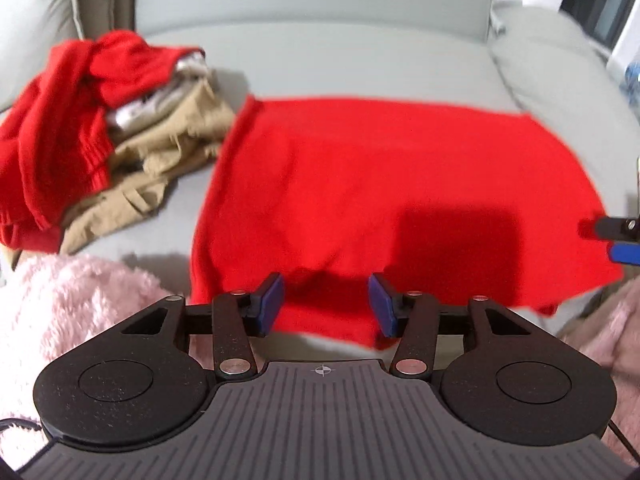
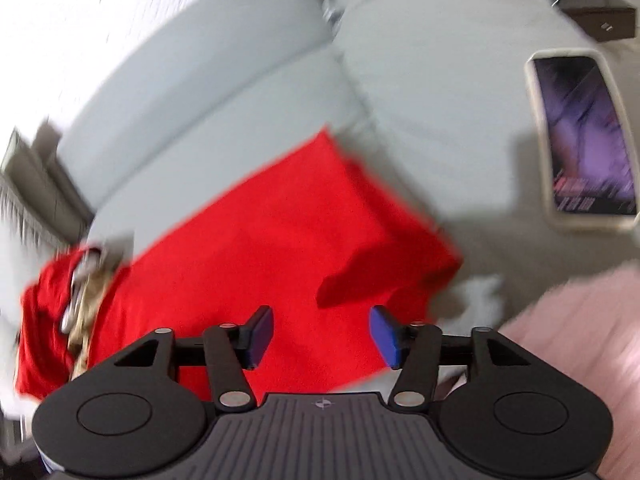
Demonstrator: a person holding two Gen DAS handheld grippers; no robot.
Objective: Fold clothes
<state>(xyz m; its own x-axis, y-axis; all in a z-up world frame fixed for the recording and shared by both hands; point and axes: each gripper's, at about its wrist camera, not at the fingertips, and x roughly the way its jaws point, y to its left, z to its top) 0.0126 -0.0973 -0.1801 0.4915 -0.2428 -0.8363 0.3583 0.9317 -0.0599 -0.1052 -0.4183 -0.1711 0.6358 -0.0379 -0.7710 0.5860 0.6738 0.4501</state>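
A red cloth [image 1: 360,184] lies flat on the sofa [image 1: 320,48], its near edge rumpled. Both the left gripper [image 1: 326,304] and right gripper [image 2: 322,336] gape wide, empty, above that edge.

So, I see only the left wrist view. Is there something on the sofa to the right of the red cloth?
Observer: Yes, a phone lies screen-up on the sofa, apart from the red cloth.
Operator: Is its screen on?
Observer: It is lit, purple; the content is too blurred to read.
Operator: And the right gripper, is it open?
Observer: The right gripper is open, over the cloth's near edge, holding nothing.
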